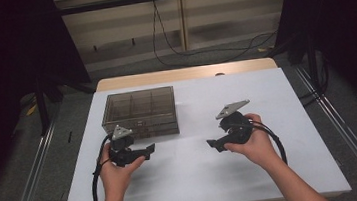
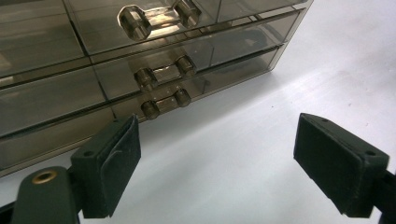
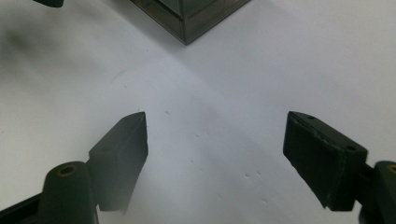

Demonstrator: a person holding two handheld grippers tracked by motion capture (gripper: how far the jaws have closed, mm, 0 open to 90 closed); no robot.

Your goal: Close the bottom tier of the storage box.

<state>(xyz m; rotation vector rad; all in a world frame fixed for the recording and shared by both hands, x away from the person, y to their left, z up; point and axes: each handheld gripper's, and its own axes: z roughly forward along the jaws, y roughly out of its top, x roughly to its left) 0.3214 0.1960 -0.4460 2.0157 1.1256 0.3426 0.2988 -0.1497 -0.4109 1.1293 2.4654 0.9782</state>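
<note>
A: Where's the smoky clear drawer box point(image 1: 139, 112)?
B: On the white table point(image 1: 254, 173), far left part, its three knobbed drawer fronts point(image 2: 161, 74) facing the left gripper point(image 1: 141, 152) just beside it
A: And the jaws?
B: Left spread wide, empty. Right gripper point(image 1: 216, 143) likewise spread, over bare table

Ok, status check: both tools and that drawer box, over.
Left tool open, empty, facing drawer box handles. Right tool open, empty, over bare table. Drawers shut. Nothing in the way.
</note>
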